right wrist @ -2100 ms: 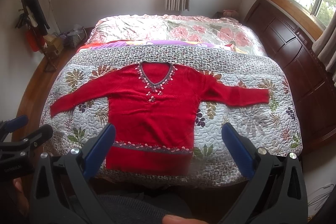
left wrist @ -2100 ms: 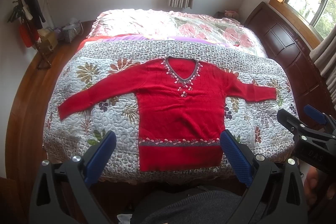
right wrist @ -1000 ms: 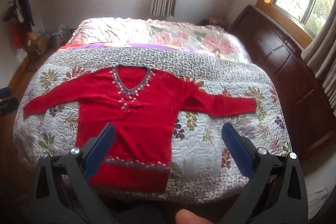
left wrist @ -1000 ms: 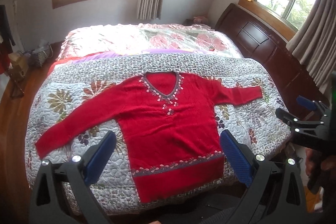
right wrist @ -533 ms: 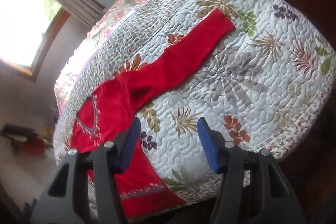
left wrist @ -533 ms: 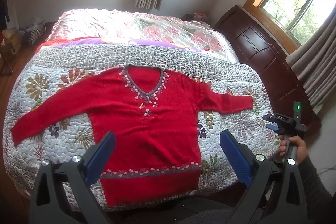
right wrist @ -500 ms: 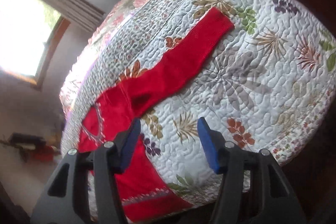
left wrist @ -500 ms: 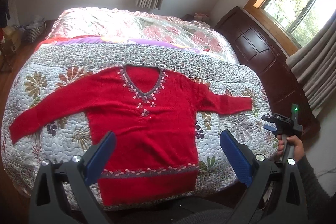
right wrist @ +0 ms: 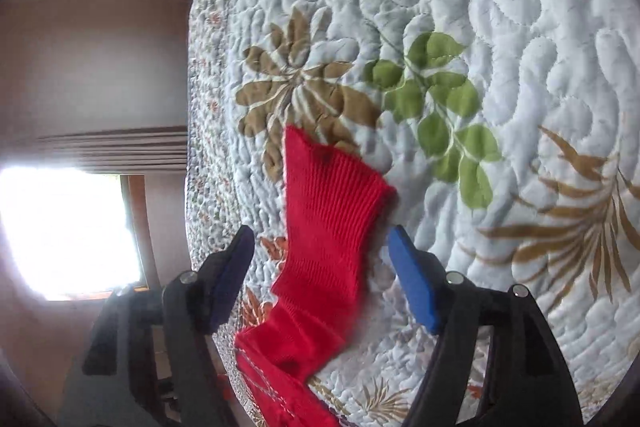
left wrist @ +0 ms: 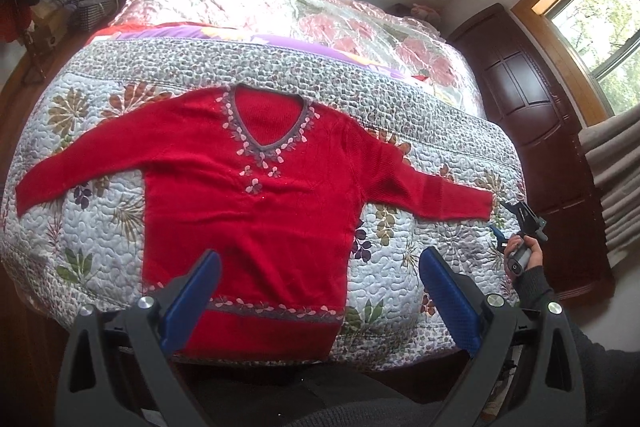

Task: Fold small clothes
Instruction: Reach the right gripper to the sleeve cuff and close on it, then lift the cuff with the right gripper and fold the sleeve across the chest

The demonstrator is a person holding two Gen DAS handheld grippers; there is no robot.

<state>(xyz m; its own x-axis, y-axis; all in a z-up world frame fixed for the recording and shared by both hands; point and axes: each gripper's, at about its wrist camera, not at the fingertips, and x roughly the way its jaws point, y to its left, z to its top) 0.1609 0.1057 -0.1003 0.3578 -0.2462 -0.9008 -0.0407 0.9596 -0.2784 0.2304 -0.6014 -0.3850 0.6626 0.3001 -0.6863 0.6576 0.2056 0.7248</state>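
Note:
A red V-neck sweater (left wrist: 248, 211) with a beaded collar lies flat on the quilt, front up and both sleeves spread out. My left gripper (left wrist: 316, 291) hangs open above its hem, holding nothing. In the left wrist view my right gripper (left wrist: 508, 217) shows small at the right sleeve's end, held by a hand (left wrist: 522, 255). The right wrist view is close on that sleeve cuff (right wrist: 328, 203). There my right gripper (right wrist: 320, 239) stands open with the ribbed cuff lying between its blue pads (right wrist: 412, 287), and the jaws are apart from the fabric.
The floral quilt (left wrist: 440, 259) covers the near half of the bed; a pink flowered cover (left wrist: 320, 15) lies behind. A dark wooden headboard (left wrist: 532, 131) stands on the right. A clothes rack and baskets (left wrist: 60, 15) stand at the far left, by the wall.
My right gripper has swung down and closed in on the right sleeve's cuff, now straddling it. The left gripper has drifted slightly nearer the sweater. The sweater has not moved.

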